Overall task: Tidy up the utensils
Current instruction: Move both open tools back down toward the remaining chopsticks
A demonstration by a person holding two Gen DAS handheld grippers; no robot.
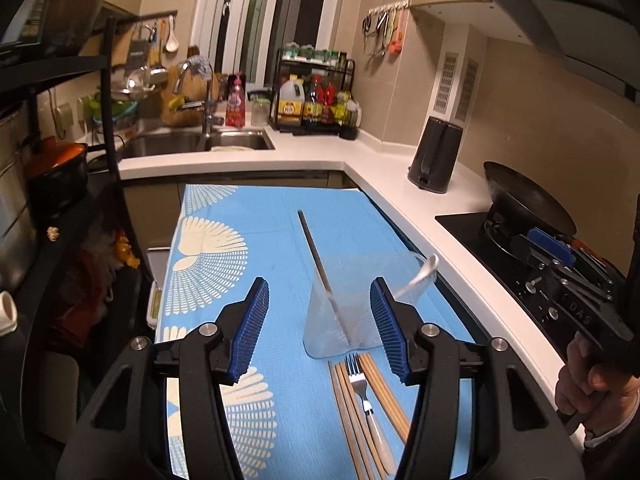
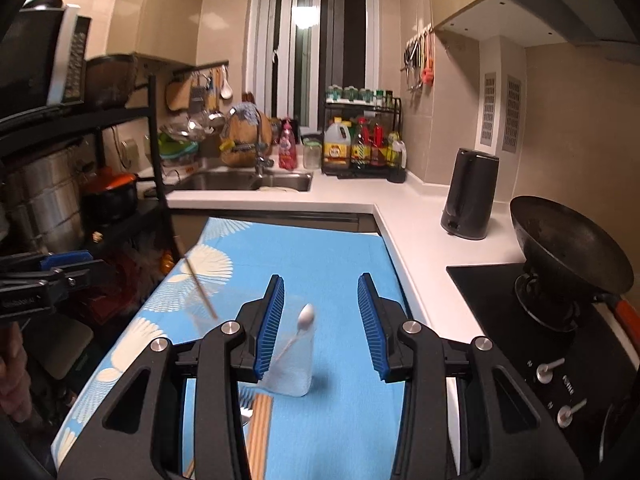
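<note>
left gripper (image 1: 320, 328) jaws spread, empty | right gripper (image 2: 320, 328) jaws spread, empty | clear cup (image 1: 352, 312) stood upright on blue cloth (image 1: 272, 224), holding chopstick (image 1: 316, 256) and spoon (image 2: 306, 318) | fork (image 1: 362, 392) and wooden chopsticks (image 1: 384, 392) lay just beside cup

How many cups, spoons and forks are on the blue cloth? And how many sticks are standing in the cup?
cup: 1
spoon: 1, leaning in the cup
fork: 1, lying flat
chopstick standing in the cup: 1
Total: 4
</note>
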